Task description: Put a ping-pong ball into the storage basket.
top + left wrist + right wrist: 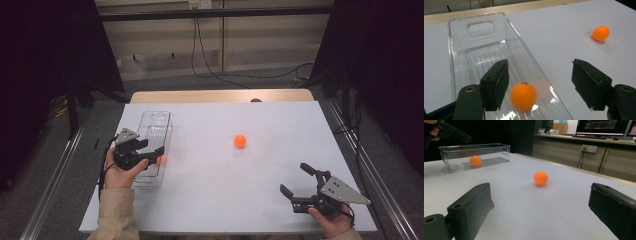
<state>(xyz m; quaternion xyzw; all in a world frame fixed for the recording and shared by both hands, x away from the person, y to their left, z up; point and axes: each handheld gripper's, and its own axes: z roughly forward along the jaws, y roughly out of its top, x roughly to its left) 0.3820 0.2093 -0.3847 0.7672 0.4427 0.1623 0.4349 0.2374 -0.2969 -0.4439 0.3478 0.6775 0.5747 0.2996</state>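
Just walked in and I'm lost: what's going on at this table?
A person is putting orange balls into a clear bin. The left claw is open over the bin, and one ball is inside, free of its jaws. The second ball lies on the white table; the right claw waits open near it.

table: white top [280,130], wood strip at far edge [220,95], I see it mid-frame
floor: grey carpet [165,80], black cables [200,55] upper centre
wall: beige panels [270,35], socket [199,4] top centre
sides: black curtains [45,50] upper left, upper right
desk: monitors [604,126] upper right, right gripper view
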